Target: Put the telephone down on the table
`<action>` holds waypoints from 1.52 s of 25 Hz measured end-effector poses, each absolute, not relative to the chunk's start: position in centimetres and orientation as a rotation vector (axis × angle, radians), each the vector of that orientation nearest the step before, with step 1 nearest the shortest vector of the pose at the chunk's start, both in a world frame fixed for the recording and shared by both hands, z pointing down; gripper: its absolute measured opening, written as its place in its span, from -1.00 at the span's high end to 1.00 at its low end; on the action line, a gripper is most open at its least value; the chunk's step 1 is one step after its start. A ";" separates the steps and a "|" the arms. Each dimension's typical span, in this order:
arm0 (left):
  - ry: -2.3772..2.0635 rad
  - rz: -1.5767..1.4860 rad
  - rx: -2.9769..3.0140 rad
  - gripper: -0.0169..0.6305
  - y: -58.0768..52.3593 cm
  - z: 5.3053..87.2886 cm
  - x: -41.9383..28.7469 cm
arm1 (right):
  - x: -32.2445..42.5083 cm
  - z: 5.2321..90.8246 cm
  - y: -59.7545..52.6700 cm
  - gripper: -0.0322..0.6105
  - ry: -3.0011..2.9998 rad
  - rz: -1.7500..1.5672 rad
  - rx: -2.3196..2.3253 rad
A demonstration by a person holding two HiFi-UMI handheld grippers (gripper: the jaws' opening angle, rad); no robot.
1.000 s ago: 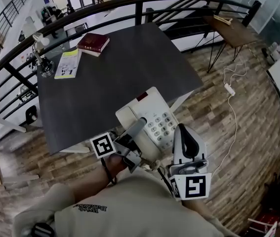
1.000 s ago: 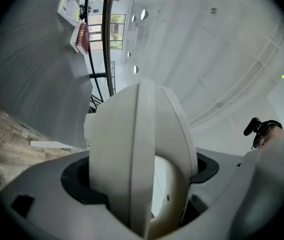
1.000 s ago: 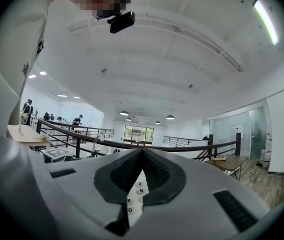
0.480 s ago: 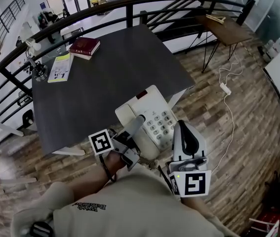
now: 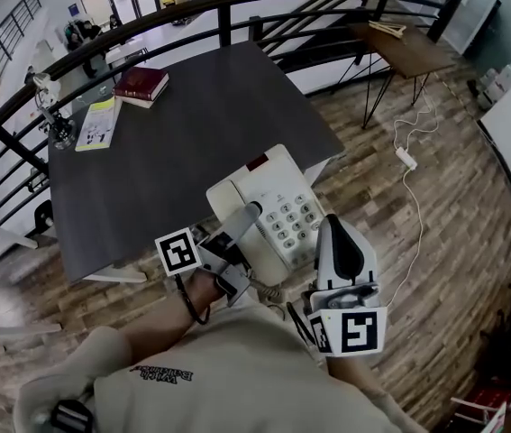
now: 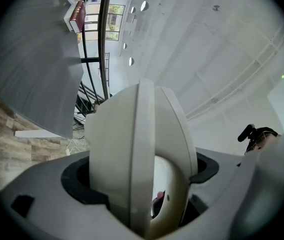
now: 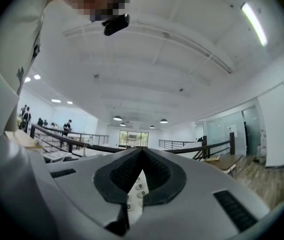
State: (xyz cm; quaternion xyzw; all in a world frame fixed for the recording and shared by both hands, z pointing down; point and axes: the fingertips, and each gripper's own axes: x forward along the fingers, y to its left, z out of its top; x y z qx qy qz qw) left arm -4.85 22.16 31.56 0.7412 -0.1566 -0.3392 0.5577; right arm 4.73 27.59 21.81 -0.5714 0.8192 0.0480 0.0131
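Telephone [image 5: 269, 207] is not yet on the table, as I judge it. It is held close in front of the person's body, tilted, over the near edge of the dark table [image 5: 174, 142], with a part of it past that edge. So the carrying looks almost done, and the lowering and the release are left.

My left gripper [image 5: 248, 216] is clamped on its left side. In the left gripper view the telephone [image 6: 131, 149] fills the space between the two jaws. My right gripper [image 5: 329, 233] is at the lower right edge with the jaws almost together. In the right gripper view a thin strip of the telephone [image 7: 134, 186], with keys on it, shows in the narrow gap, so I think it pinches that edge.

It is a cream white desk model, with the handset lying along the left, a grey keypad and a small dark red window at the top.

Farther on the table, well apart from it, lie a yellow-green booklet [image 5: 97, 122] and a red book [image 5: 141, 83]. Behind them runs the black railing [image 5: 237, 3].
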 end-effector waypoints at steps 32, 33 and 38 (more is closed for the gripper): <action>-0.405 -0.805 1.694 -0.48 -6.4 36.8 0.7 | 10.1 27.1 -3.2 0.89 2.680 -0.002 -1.703; -0.406 -0.808 1.693 -0.48 -7.4 36.7 0.6 | 10.1 26.9 -4.2 0.89 2.686 0.012 -1.707; -0.411 -0.821 1.702 -0.48 -12.0 35.6 -0.5 | 9.0 25.5 -9.1 0.89 2.700 0.048 -1.704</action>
